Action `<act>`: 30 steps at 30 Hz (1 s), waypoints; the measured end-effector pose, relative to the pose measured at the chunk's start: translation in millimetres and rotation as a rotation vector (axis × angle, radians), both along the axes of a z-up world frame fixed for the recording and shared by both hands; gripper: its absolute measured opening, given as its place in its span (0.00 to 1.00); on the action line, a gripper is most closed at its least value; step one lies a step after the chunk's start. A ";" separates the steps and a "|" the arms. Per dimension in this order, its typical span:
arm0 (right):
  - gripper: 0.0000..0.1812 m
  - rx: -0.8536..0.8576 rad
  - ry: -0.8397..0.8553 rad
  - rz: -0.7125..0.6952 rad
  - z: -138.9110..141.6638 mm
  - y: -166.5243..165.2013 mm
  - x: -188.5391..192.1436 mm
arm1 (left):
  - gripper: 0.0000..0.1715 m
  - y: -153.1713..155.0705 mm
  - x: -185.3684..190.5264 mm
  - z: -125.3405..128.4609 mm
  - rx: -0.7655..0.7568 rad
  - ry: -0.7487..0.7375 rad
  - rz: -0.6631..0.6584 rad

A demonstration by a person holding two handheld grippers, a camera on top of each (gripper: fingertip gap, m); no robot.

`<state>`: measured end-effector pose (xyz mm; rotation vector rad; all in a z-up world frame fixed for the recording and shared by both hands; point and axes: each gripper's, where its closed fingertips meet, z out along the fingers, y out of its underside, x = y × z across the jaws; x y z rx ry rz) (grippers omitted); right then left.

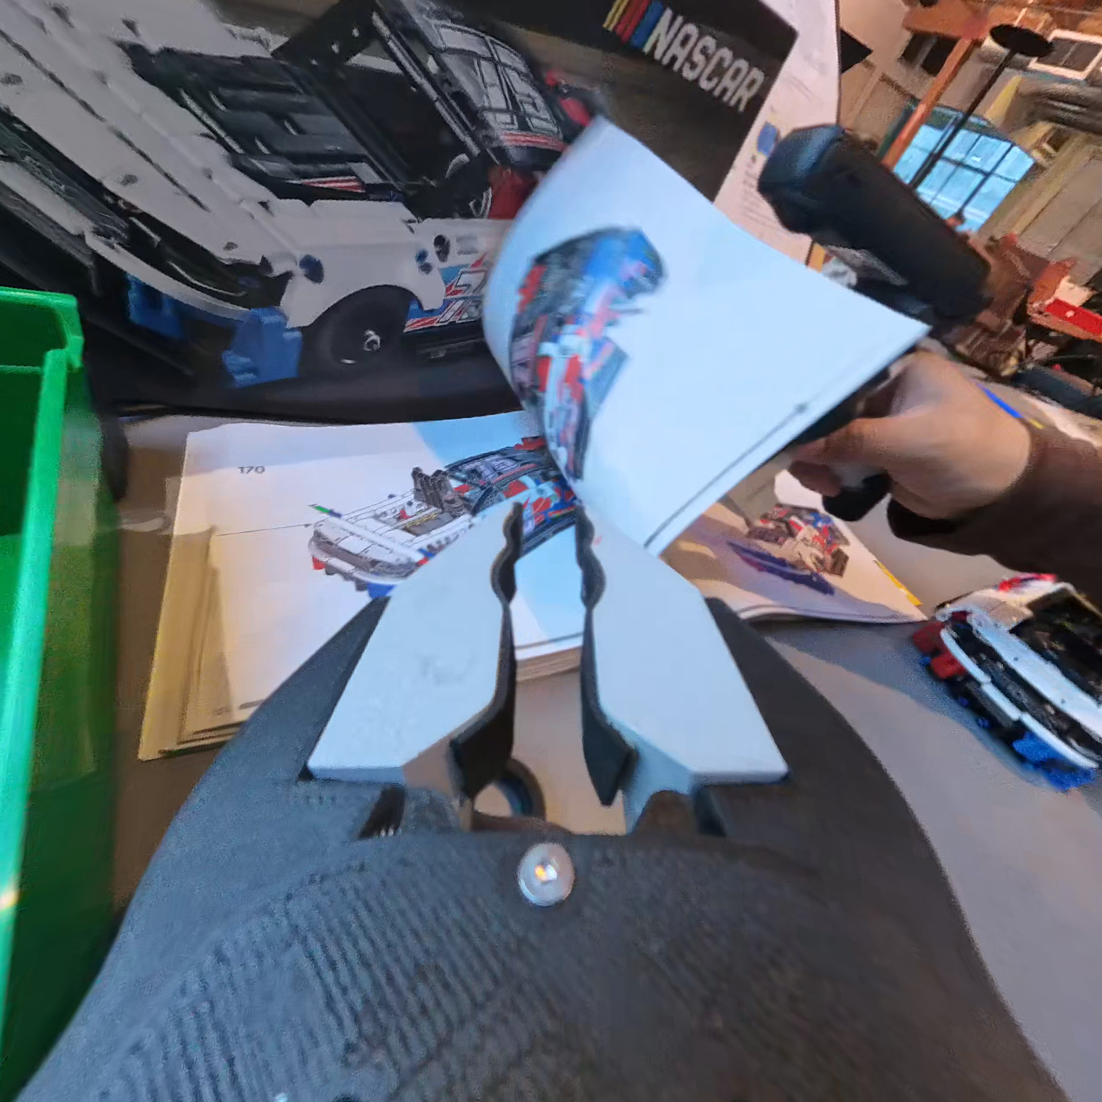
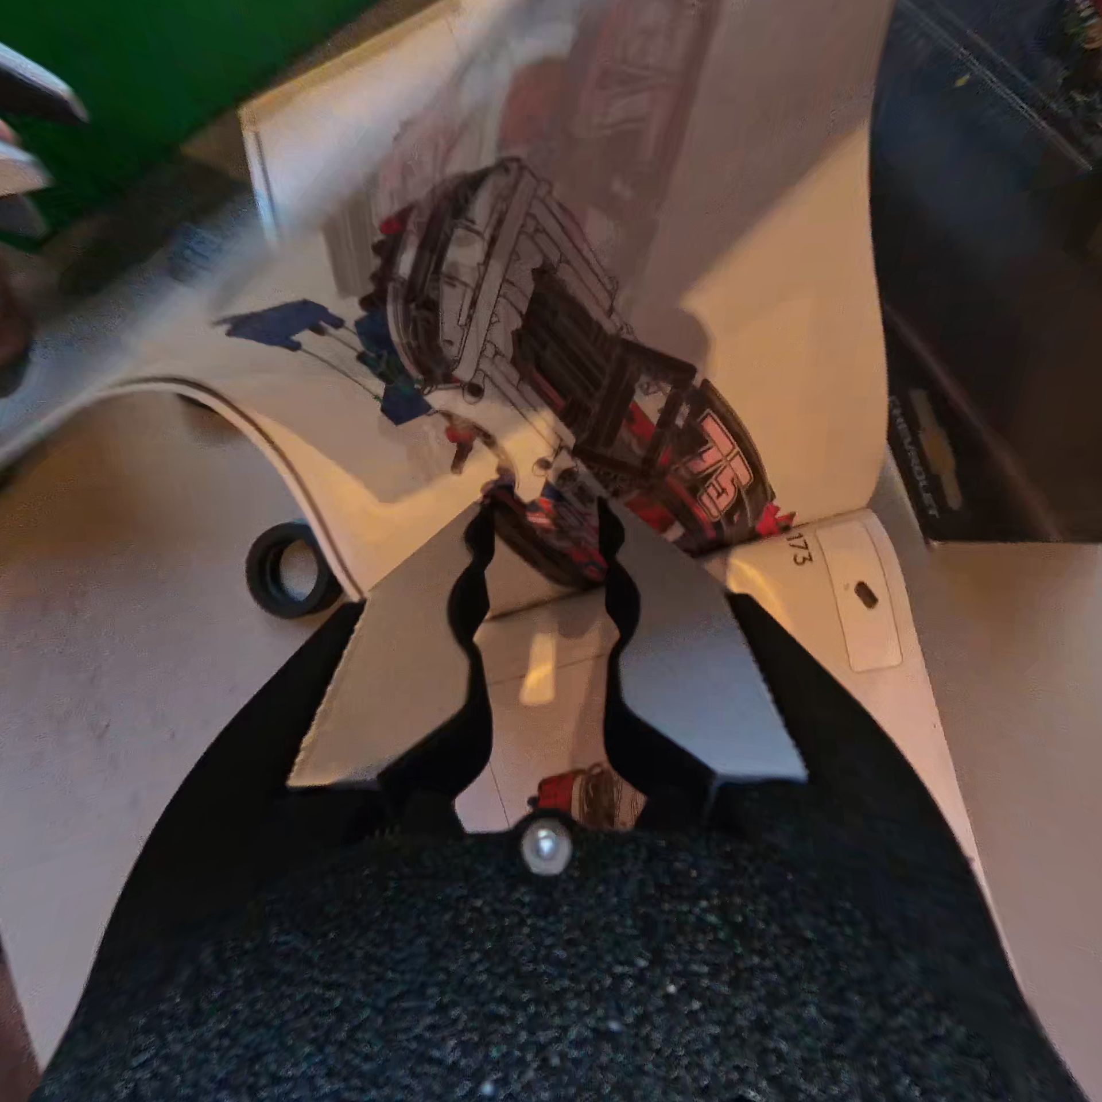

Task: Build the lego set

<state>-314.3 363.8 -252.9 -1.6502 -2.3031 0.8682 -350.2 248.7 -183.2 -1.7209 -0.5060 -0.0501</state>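
Observation:
The instruction booklet (image 1: 286, 572) lies open on the table. One page (image 1: 715, 358) is lifted and curled in the air over it. My left gripper (image 1: 547, 516) hovers above the booklet's middle with its jaws slightly apart and nothing between them. My right gripper (image 2: 545, 513) has its jaws apart at the base of the lifted page (image 2: 536, 334), which leans against its fingertips. In the left wrist view its black body (image 1: 864, 238) shows behind the page, held by a hand (image 1: 930, 441). A partly built white Lego car (image 1: 1031, 662) sits at the right.
A green bin (image 1: 42, 596) stands close on the left and also shows in the right wrist view (image 2: 149, 59). The set's box (image 1: 268, 197) stands behind the booklet. A loose black tyre (image 2: 292, 572) lies on the table by the booklet's edge. Across from one pair of fingers to the other is roughly 15 centimetres. To the partly built white Lego car (image 1: 1031, 662): right tips about 30 centimetres, left tips about 35 centimetres.

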 end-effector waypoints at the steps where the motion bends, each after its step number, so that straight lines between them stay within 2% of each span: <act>1: 0.19 0.015 -0.009 0.000 -3.7 -1.9 -2.9 | 0.11 -2.5 0.8 -3.1 -0.011 -0.002 -0.023; 6: 0.20 0.034 -0.041 0.027 -8.1 3.6 19.4 | 0.27 20.3 14.5 -47.6 -0.182 -0.031 -0.180; 7: 0.20 0.027 -0.049 0.016 -7.4 7.5 26.5 | 0.12 27.2 23.2 -50.3 -0.182 -0.035 -0.241; 10: 0.22 -0.012 -0.072 -0.020 1.9 15.9 50.2 | 0.12 42.6 35.9 -59.1 -0.214 -0.074 -0.290; 12: 0.23 -0.020 -0.043 -0.045 17.2 19.7 66.7 | 0.22 48.6 39.4 -58.8 -0.222 -0.074 -0.272; 14: 0.23 -0.018 0.002 -0.062 34.8 20.2 86.9 | 0.41 53.1 43.2 -49.4 -0.190 -0.075 -0.255; 15: 0.23 -0.007 0.028 -0.070 43.0 20.3 97.9 | 0.46 54.7 45.8 -41.4 -0.159 -0.078 -0.256; 17: 0.23 0.025 0.079 -0.080 56.9 19.1 121.3 | 0.45 53.1 45.2 -30.4 -0.129 -0.098 -0.227; 20: 0.23 0.081 0.155 -0.085 75.3 13.1 158.1 | 0.45 37.2 43.6 -23.8 -0.141 -0.177 -0.133; 22: 0.23 0.120 0.206 -0.084 87.0 7.2 183.9 | 0.45 15.2 43.4 -16.7 -0.149 -0.183 -0.054; 24: 0.23 0.152 0.252 -0.076 98.2 -1.2 210.6 | 0.47 -14.3 43.5 -9.8 -0.175 -0.145 0.049; 30: 0.23 0.143 0.412 -0.069 127.9 -36.2 277.6 | 0.48 -90.6 87.6 10.7 -0.216 0.103 0.140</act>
